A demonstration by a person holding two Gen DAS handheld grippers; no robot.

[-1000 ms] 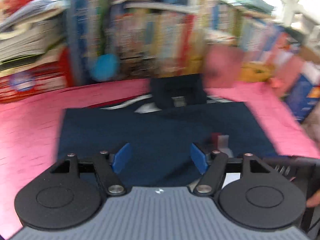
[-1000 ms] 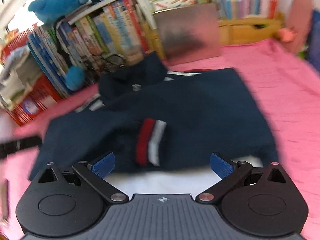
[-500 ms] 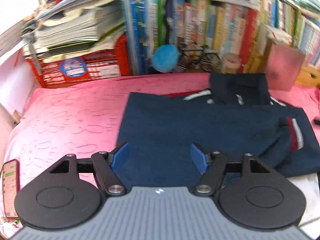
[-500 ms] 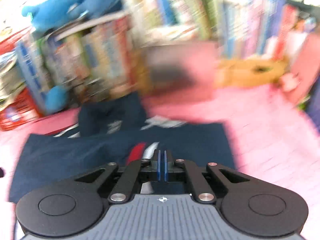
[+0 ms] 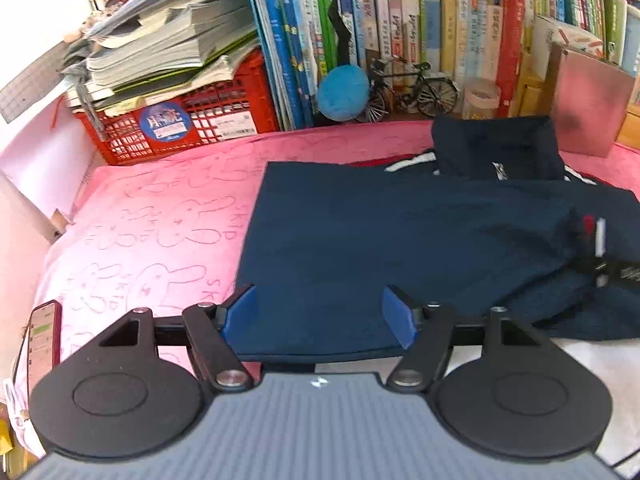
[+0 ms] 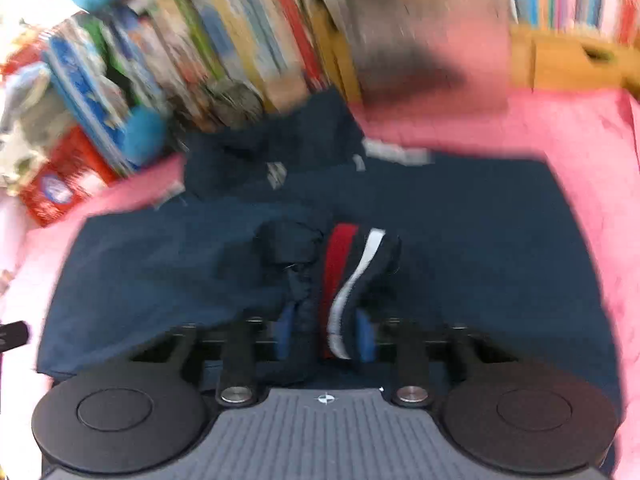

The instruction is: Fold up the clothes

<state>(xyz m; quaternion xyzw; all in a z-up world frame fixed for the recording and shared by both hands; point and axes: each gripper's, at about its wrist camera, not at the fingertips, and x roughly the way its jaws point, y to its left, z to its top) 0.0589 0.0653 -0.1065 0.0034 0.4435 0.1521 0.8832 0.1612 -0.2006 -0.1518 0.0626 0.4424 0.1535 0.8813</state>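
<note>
Since half a second ago the striped cuff (image 6: 344, 280) of the soft, light navy shirt (image 5: 400, 240) has been clamped by the right gripper (image 6: 326, 334), while the left gripper (image 5: 320, 312) is held apart at the shirt's near hem, a good hold.

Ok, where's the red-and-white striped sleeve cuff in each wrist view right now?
Left wrist: the striped cuff shows at the far right edge, partly tucked into folds of the navy garment.
Right wrist: the cuff sits at centre, pinched between the right gripper fingers; the picture is blurred.
Shared landmark: the blue plush ball against the books.
</note>
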